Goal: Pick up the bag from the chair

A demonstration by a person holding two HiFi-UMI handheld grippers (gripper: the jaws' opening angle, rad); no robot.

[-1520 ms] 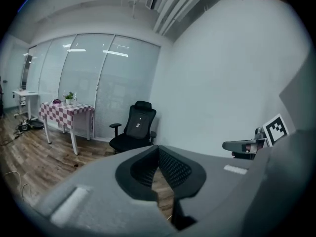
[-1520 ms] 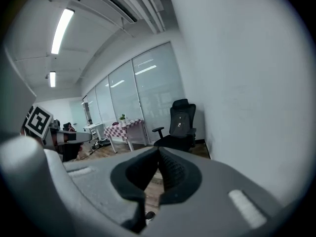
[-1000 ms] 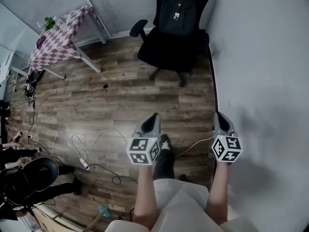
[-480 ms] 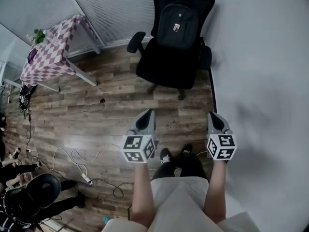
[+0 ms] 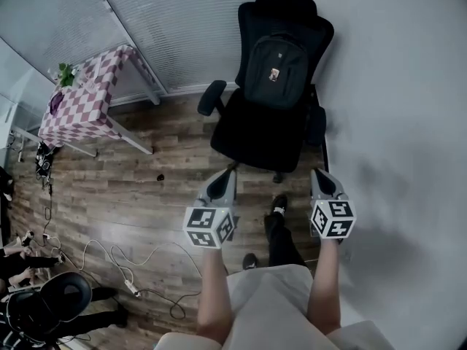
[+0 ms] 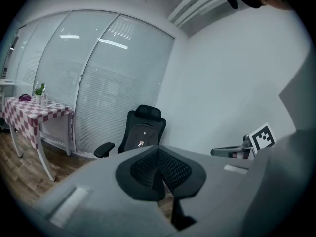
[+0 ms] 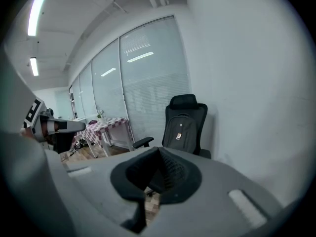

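Note:
A black backpack stands upright on a black office chair, leaning against its backrest. The chair is against the white wall, ahead of both grippers. My left gripper is held in the air short of the seat's front edge, jaws shut with nothing between them. My right gripper hangs level with it near the chair's right armrest, also shut and empty. The left gripper view shows the backpack beyond the closed left gripper. The right gripper view shows the backpack beyond the closed right gripper.
A table with a checked cloth stands at the left by the frosted glass wall. White cables trail over the wood floor. A second dark chair sits at the bottom left. The person's foot is in front of the chair.
The person has stepped forward, so the chair and backpack are now closer to both grippers. Both grippers stay shut and empty.

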